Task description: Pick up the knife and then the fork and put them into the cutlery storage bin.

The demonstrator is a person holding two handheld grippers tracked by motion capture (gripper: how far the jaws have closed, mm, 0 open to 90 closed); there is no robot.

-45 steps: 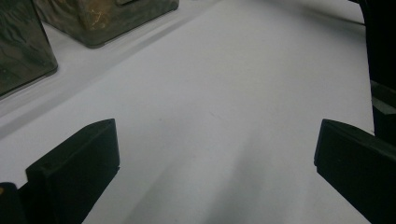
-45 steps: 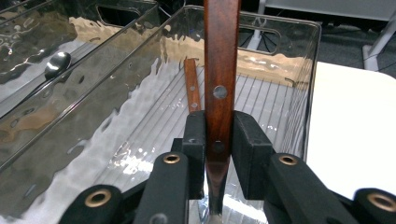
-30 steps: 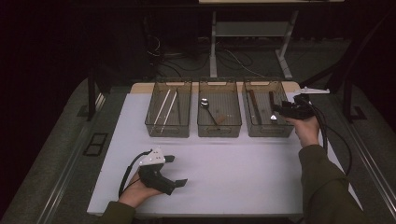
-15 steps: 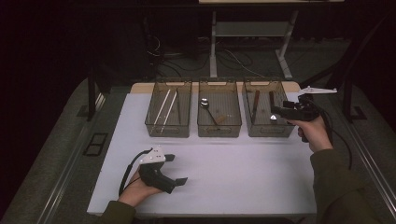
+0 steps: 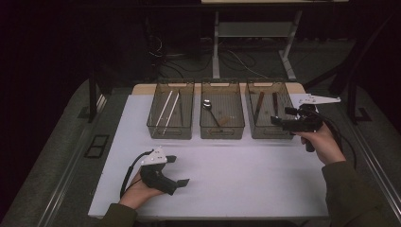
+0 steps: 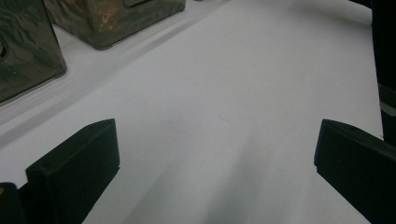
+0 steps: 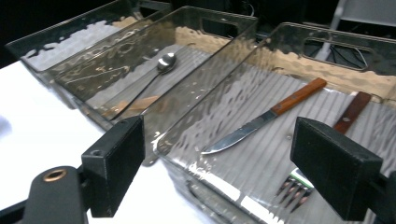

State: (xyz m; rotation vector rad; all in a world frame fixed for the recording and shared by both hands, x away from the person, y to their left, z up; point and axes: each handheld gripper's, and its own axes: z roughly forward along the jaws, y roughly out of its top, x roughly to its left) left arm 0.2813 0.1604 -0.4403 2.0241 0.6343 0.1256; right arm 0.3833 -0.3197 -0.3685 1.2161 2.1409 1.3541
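My right gripper [image 5: 280, 116] hovers over the near right corner of the right clear bin [image 5: 268, 85]. Its jaws have just been opening and stand wide with nothing between them. In the right gripper view [image 7: 224, 163] a wooden-handled knife [image 7: 266, 123] and a fork [image 7: 353, 111] lie on the ribbed floor of that bin. The middle bin [image 5: 222, 84] holds a spoon [image 7: 161, 65]. Two pale sticks [image 5: 166, 109] lie in the left bin [image 5: 171, 85]. My left gripper [image 5: 178, 170] rests on the white table [image 5: 246, 175] near the front left, open and empty, over bare white surface [image 6: 215, 168].
The three bins stand side by side along the far edge of the white table. Dark floor, a metal frame [image 5: 217, 42] and cables lie beyond. The person's sleeves come in at the bottom left and right.
The right hand has drawn back a little from the right bin toward the near right, and its jaws have spread wider. The left hand and its gripper have stayed put.
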